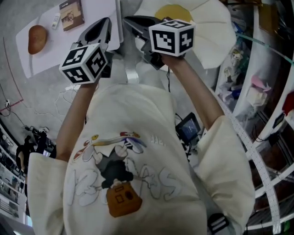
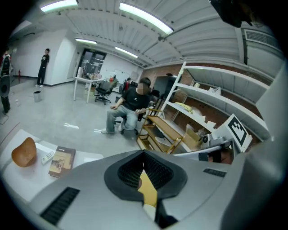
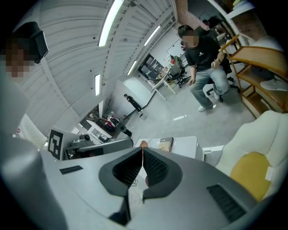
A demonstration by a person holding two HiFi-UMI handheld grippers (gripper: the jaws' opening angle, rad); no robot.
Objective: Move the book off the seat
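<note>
The brown-covered book point(image 1: 71, 14) lies flat on a white table point(image 1: 96, 11) at the top left of the head view, apart from the seat. The seat is a white chair point(image 1: 211, 27) with a yellow cushion point(image 1: 173, 11) and nothing on the cushion. My left gripper point(image 1: 106, 21) hangs shut over the table's right edge, to the right of the book point(image 2: 61, 161). My right gripper point(image 1: 127, 19) is shut too, between table and chair, and holds nothing. The right gripper view shows the book point(image 3: 165, 143) just past its jaw tips and the chair point(image 3: 254, 134) at the right.
A brown rounded object point(image 1: 37, 38) and a small white remote point(image 1: 56, 20) lie on the table left of the book. Cables trail over the grey floor point(image 1: 41, 92). Metal shelving point(image 1: 266, 105) stands at the right. A person point(image 2: 130, 108) sits on an office chair beyond a wooden rack point(image 2: 164, 132).
</note>
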